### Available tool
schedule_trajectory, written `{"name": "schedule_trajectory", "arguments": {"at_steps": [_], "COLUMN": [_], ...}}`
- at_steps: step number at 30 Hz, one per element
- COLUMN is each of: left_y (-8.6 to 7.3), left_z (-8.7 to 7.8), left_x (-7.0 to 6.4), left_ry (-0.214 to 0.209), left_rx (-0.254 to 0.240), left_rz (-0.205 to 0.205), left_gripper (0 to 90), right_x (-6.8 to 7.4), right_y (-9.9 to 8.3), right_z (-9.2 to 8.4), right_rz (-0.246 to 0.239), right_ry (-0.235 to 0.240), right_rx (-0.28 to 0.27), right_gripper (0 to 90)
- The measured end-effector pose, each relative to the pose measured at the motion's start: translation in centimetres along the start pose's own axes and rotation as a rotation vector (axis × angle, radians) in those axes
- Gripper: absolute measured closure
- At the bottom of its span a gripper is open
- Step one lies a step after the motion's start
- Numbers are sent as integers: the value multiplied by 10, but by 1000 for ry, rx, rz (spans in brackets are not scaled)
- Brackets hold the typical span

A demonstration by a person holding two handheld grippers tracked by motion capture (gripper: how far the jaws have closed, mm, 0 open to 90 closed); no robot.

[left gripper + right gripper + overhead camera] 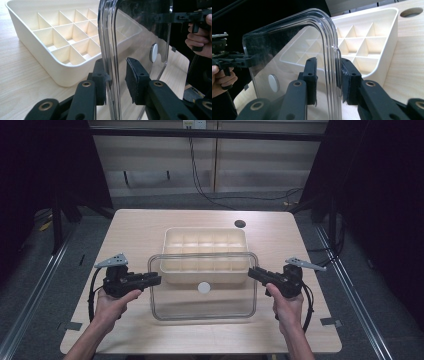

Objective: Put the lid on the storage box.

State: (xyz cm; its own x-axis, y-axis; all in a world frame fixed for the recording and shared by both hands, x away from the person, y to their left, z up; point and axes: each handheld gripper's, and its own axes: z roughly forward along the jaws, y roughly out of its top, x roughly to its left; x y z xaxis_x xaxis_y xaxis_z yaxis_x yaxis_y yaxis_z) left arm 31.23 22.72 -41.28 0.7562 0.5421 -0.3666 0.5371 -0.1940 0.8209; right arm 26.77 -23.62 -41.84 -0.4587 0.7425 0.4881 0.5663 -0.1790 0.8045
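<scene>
lid (203, 299), clear plastic with a white knob (203, 287), hangs level between the left gripper (156, 280) and right gripper (251, 271), partly over the cream divided tray (204, 234) on the table (140, 222). each gripper's jaws straddle one short edge, narrowly parted; full contact i cannot tell. two-sided hold likely keeps it flat for seating.

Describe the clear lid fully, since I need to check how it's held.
The clear lid looks like transparent plastic, rectangular with rounded corners, a raised ridged rim and a small white round disc. It is held flat above the table, overlapping the near edge of the cream compartment tray. The left gripper and right gripper straddle its opposite short edges.
</scene>
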Motion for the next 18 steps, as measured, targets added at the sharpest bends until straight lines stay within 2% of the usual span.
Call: {"name": "schedule_trajectory", "arguments": {"at_steps": [5, 8, 10, 18], "left_y": [8, 14, 17, 25], "left_z": [-2, -4, -4, -3], "left_x": [-1, -5, -4, 1], "left_ry": [-18, -3, -6, 8], "left_rx": [-21, -22, -37, -50], "left_rz": [-2, 26, 21, 29], "left_gripper": [711, 710, 711, 707], "right_x": [0, -1, -1, -1], "right_y": [7, 10, 12, 25], "right_z": [-1, -1, -1, 4], "right_rz": [-9, -12, -18, -35], "right_ry": [2, 9, 14, 14], "right_rx": [-19, -26, -23, -39], "right_gripper": [697, 695, 694, 695]}}
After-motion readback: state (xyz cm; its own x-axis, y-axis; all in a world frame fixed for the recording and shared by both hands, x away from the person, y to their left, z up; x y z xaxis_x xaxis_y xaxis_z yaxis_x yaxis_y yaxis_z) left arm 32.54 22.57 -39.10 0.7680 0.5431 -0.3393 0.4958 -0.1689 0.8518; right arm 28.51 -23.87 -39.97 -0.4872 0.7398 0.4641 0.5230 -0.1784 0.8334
